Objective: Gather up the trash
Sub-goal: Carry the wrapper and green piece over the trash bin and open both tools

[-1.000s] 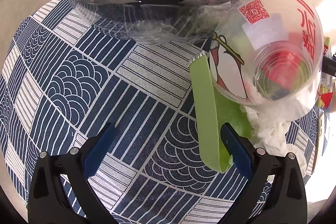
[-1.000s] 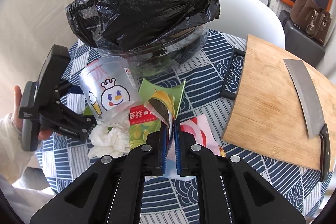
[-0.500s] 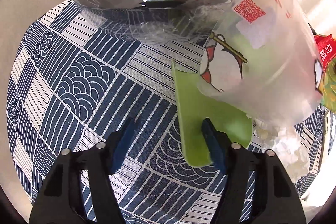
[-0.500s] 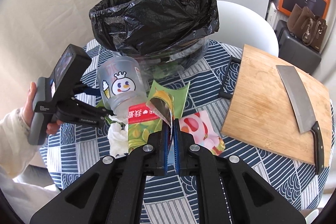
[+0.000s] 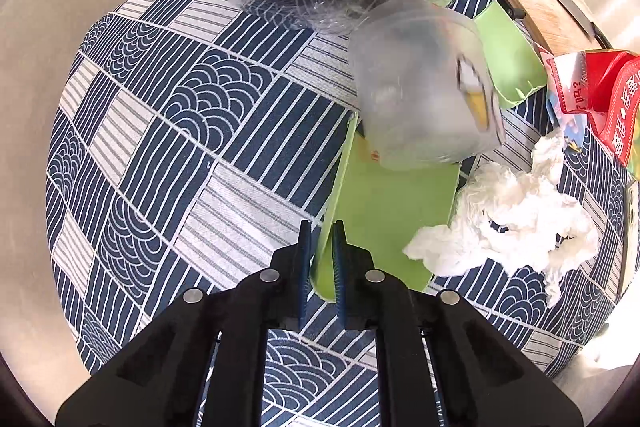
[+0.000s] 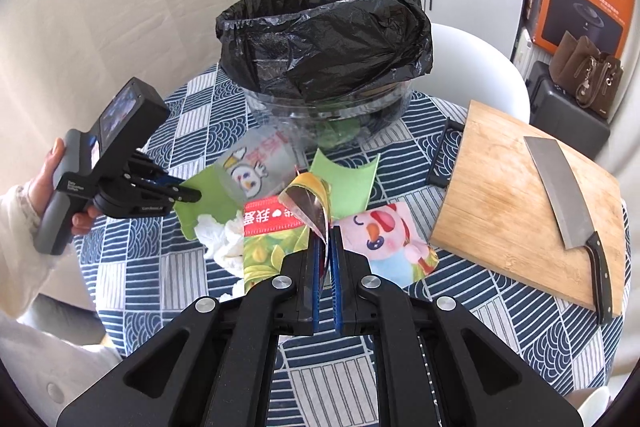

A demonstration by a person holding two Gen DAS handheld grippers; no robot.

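Observation:
My left gripper (image 5: 322, 231) has its jaws closing on the near edge of a green paper sheet (image 5: 392, 203), which is pinched between the pads. A frosted plastic cup (image 5: 424, 83) with a cartoon print lies tipped over the sheet's far end, blurred. My right gripper (image 6: 327, 237) is shut on a red and green foil snack wrapper (image 6: 276, 227), held above the table. Crumpled white tissue (image 5: 508, 219) lies beside the sheet. In the right wrist view the left gripper (image 6: 191, 193) shows at the left, held by a hand. Behind stands a glass bowl lined with a black bin bag (image 6: 324, 39).
A bamboo cutting board (image 6: 500, 211) with a cleaver (image 6: 556, 183) lies at the right. A pink cartoon wrapper (image 6: 384, 239) and a second green piece (image 6: 344, 183) lie on the blue patterned tablecloth (image 5: 180, 147). White chair and boxes stand behind.
The left jaws went from wide open to pinching the green sheet and lifted its edge; the cup tipped over. The right gripper rose and drew back with the wrapper.

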